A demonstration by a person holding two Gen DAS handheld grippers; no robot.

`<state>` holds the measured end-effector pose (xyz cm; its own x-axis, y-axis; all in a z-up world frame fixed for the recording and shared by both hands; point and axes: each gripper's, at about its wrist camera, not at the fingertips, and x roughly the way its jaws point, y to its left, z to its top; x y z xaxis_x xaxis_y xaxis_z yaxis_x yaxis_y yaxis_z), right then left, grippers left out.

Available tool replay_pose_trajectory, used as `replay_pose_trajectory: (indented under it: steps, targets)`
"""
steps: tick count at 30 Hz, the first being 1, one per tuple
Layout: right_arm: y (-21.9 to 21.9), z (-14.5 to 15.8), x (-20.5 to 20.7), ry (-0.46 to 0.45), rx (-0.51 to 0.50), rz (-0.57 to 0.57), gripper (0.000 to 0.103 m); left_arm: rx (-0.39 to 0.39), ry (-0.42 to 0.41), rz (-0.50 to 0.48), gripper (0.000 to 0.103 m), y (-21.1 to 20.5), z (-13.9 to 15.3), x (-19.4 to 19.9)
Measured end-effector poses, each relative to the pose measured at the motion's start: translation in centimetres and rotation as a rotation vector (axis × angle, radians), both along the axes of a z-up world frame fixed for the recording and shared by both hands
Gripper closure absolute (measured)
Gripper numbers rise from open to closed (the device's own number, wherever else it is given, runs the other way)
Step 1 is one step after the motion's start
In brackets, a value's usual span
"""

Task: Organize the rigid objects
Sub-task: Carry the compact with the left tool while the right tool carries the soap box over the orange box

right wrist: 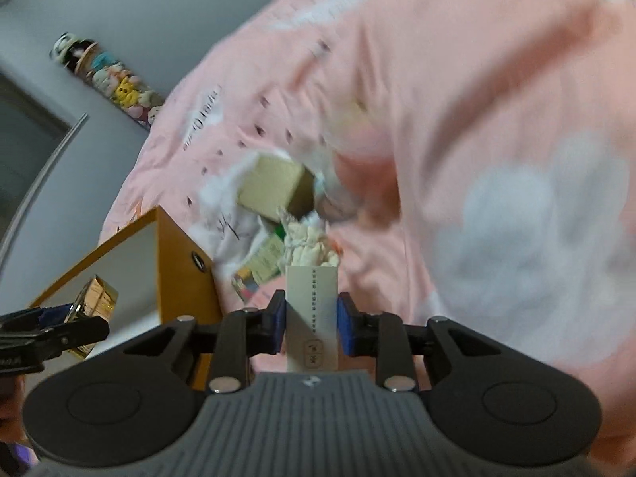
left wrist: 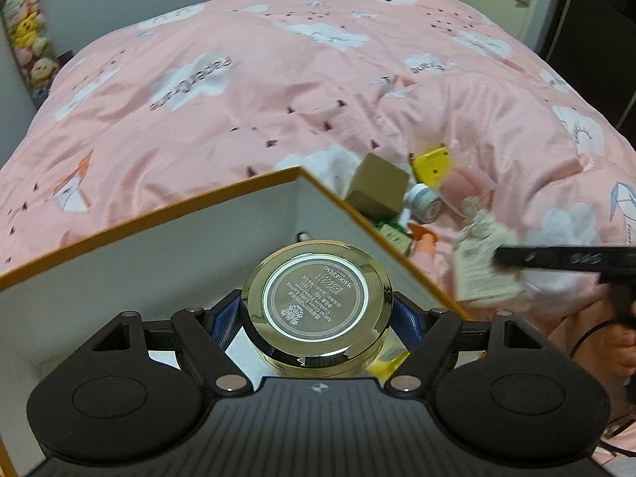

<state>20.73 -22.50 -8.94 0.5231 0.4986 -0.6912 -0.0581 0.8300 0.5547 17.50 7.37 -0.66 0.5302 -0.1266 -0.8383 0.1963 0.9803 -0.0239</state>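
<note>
Fingers of the left gripper are clamping a gold cushion-foundation compact, holding it inside the orange-edged box. Fingers of the right gripper are pinching a white tag with a cream knitted item above the pink bed. Apart from the held compact, the box's contents are not clear. Sorting is looking partly done: a tan carton, a yellow item and a small jar are waiting outside.
</note>
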Motion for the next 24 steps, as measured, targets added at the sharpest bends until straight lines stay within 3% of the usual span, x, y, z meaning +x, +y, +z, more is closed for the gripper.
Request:
replay_pose_trajectory:
  steps: [6, 13, 18, 24]
  targets:
    - [0.5, 4.8, 0.3, -0.103, 0.033, 0.067, 0.077, 0.007, 0.000, 0.044, 0.014, 2.3, -0.1, -0.3]
    - [7.0, 8.3, 2.5, -0.123, 0.092, 0.322, 0.077, 0.077, 0.022, 0.048, 0.014, 3.6, -0.9, -0.1]
    - [13.3, 6.7, 4.0, -0.036, -0.007, 0.476, 0.077, 0.128, 0.065, 0.057, 0.014, 4.4, -1.8, 0.0]
    - [18.5, 3.2, 5.8, 0.085, -0.122, 0.595, 0.077, 0.090, 0.138, 0.077, 0.014, 5.3, -2.6, 0.5]
